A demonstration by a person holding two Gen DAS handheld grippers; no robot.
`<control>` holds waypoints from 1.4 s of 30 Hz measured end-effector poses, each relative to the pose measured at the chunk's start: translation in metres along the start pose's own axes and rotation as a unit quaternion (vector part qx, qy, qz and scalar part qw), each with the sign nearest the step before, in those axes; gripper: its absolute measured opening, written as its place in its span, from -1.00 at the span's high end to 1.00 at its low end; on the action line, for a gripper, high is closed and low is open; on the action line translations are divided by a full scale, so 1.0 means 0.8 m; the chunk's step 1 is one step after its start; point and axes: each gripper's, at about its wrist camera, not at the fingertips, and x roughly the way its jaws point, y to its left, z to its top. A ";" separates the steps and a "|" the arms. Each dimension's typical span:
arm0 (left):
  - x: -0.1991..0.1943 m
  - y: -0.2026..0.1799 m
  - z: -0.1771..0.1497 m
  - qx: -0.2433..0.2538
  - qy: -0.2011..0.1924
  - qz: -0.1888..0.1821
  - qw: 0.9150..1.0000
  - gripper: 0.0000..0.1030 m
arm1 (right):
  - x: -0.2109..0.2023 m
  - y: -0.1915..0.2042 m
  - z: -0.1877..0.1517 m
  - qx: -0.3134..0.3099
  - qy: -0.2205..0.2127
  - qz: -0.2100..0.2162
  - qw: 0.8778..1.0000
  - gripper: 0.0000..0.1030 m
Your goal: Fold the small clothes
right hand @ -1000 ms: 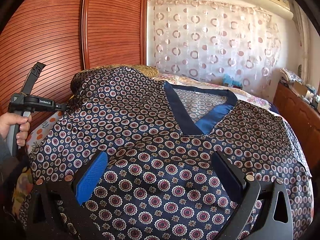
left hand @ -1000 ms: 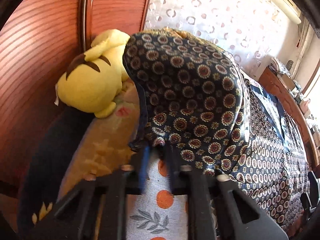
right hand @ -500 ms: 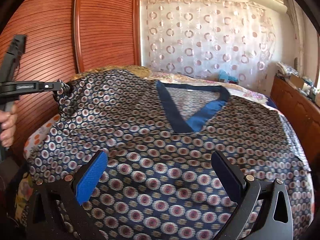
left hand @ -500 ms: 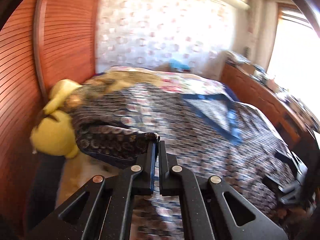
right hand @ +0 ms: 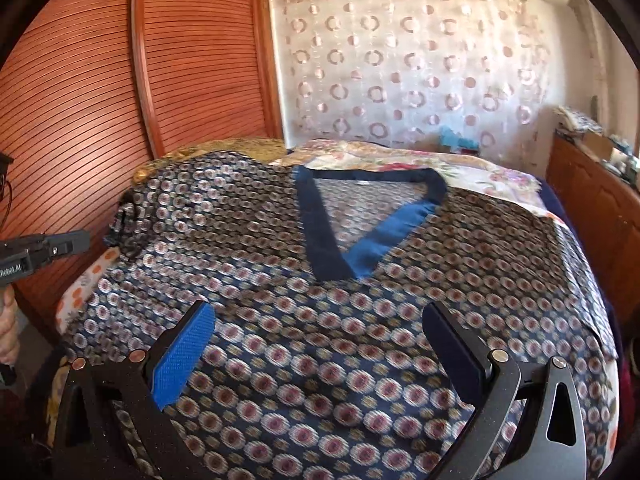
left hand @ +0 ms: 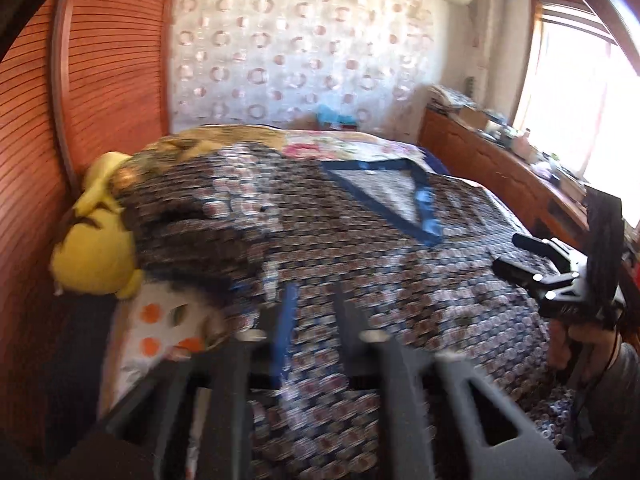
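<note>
A: Left wrist view?
B: Blurred. A bed beside a ribbed wooden wardrobe; a patterned V-neck shirt spread flat across it, a yellow plush toy at its edge. The left gripper has just been opening, fingers parted, nothing between them.

A: Right wrist view?
B: Ring-printed curtain behind. Right gripper fingers spread wide, empty, over the silky shirt.

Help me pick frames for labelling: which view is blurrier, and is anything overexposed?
Left wrist view: heavy motion blur smears the patterned top and the left gripper; the window is blown out. Right wrist view: sharper, only mild blur on the top's print, evenly lit.
</note>
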 end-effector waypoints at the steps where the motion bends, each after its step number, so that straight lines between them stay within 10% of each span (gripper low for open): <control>1: -0.006 0.009 -0.004 -0.004 -0.006 0.004 1.000 0.12 | 0.002 0.006 0.005 -0.006 -0.002 0.003 1.000 -1.00; 4: -0.016 0.039 -0.012 -0.021 -0.005 0.020 1.000 -0.21 | 0.010 0.017 0.019 -0.022 -0.007 0.014 1.000 -1.00; 15: -0.011 0.108 -0.042 -0.067 0.011 0.068 0.995 -0.22 | 0.071 0.102 0.083 -0.082 0.009 0.123 0.989 -0.72; 24: -0.014 0.134 -0.057 -0.088 0.013 0.074 0.993 -0.22 | 0.168 0.222 0.120 -0.186 0.085 0.180 0.962 0.00; 27: -0.013 0.135 -0.059 -0.090 0.013 0.072 0.993 -0.22 | 0.200 0.234 0.119 -0.205 0.106 0.167 0.959 0.60; 28: -0.011 0.133 -0.059 -0.089 0.014 0.071 0.993 -0.22 | 0.205 0.232 0.119 -0.205 0.107 0.168 0.958 0.88; 35: 0.000 0.111 -0.061 -0.074 0.019 0.054 0.996 -0.22 | 0.176 0.151 0.111 -0.079 0.029 0.212 0.974 0.95; 42: 0.015 0.086 -0.050 -0.058 0.020 0.041 0.997 -0.22 | 0.197 0.075 0.044 -0.031 0.102 0.092 0.990 0.94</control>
